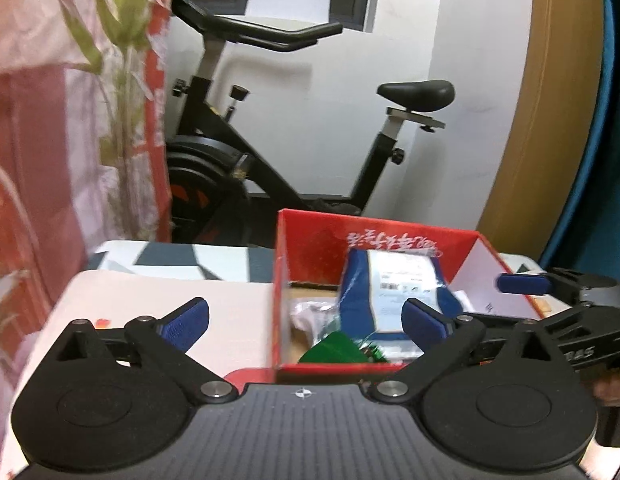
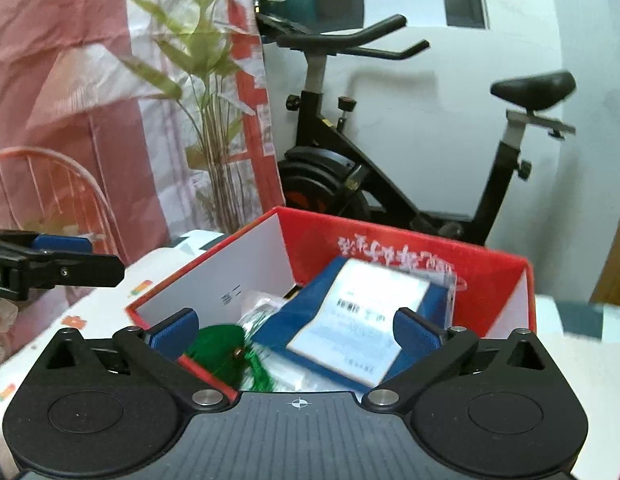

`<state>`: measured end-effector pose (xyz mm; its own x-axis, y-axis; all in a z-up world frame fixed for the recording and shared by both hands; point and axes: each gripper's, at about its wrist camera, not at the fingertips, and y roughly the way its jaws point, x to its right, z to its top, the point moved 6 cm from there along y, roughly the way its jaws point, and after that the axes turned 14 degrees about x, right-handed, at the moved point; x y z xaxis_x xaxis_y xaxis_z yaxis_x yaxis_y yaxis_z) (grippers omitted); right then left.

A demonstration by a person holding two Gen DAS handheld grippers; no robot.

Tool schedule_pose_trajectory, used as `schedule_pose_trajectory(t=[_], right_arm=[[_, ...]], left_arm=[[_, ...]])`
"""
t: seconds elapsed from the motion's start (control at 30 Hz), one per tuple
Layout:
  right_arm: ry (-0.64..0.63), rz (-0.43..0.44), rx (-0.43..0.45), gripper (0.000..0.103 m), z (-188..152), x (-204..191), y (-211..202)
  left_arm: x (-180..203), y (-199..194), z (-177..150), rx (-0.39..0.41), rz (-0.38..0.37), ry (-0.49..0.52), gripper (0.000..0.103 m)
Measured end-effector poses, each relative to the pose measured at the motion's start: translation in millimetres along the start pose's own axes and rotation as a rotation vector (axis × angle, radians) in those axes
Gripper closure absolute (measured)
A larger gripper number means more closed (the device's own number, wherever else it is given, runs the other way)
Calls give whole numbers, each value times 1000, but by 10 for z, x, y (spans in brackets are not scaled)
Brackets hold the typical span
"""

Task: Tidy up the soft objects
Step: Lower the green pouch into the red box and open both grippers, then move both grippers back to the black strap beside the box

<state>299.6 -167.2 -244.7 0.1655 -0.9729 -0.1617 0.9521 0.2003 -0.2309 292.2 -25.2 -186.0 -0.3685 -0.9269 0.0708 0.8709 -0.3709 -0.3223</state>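
An open red cardboard box (image 1: 310,240) (image 2: 490,276) stands on the table. Inside lie a blue soft package with a white label (image 1: 390,292) (image 2: 350,328), a green fluffy item (image 1: 334,348) (image 2: 218,352) and a clear plastic bag (image 1: 310,312) (image 2: 262,304). My left gripper (image 1: 306,320) is open and empty, just in front of the box's left part. My right gripper (image 2: 296,332) is open and empty, over the box's near edge. The right gripper's blue pad (image 1: 522,283) shows at the box's right side in the left wrist view. The left gripper shows at far left in the right wrist view (image 2: 62,256).
The table (image 1: 170,300) (image 2: 106,312) has a pale patterned cloth. A black exercise bike (image 1: 270,152) (image 2: 370,168) stands behind it by a white wall. A pink curtain (image 1: 50,120) and a plant (image 2: 206,80) are at left. A wooden door edge (image 1: 550,120) is at right.
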Motion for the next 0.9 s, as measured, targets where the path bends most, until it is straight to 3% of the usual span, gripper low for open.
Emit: schedule_pose_trajectory(t=[0.27, 0.47, 0.63, 0.9], right_arm=[[110, -55, 52, 0, -111, 35, -512], [113, -127, 29, 0, -299, -6, -761], [119, -123, -7, 0, -533, -59, -858], [153, -97, -70, 5, -925, -98, -863]], left_arm=[[-20, -287, -185, -12, 110, -8, 0], [-56, -479, -339, -4, 180, 51, 0], [-80, -583, -532, -24, 198, 68, 0], [-259, -650, -787, -56, 195, -61, 1]])
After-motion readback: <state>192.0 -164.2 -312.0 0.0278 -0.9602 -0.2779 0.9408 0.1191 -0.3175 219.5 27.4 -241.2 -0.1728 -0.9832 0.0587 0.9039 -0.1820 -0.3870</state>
